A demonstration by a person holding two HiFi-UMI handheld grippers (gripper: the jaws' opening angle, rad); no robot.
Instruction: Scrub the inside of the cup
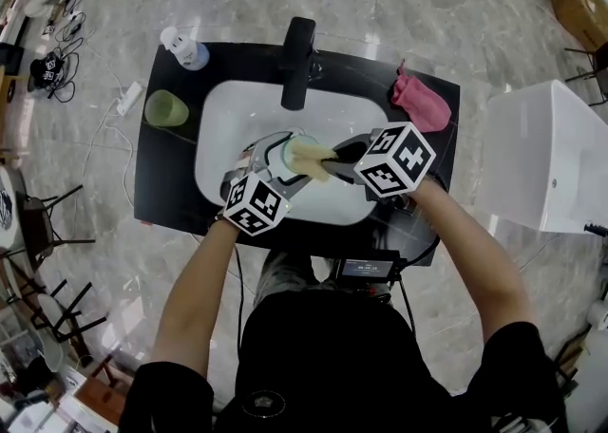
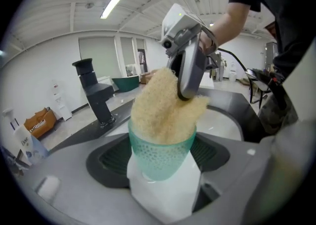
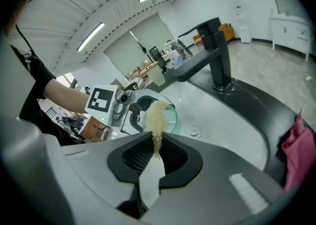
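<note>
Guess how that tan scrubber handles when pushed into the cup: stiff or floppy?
Likely floppy: the tan scrubber bunches and folds over the cup rim. Probably light and compressible, since the right gripper pinches it thin.

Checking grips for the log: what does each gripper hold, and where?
Left gripper: green cup, by its lower body. Right gripper: tan scrubbing pad, by one edge.
</note>
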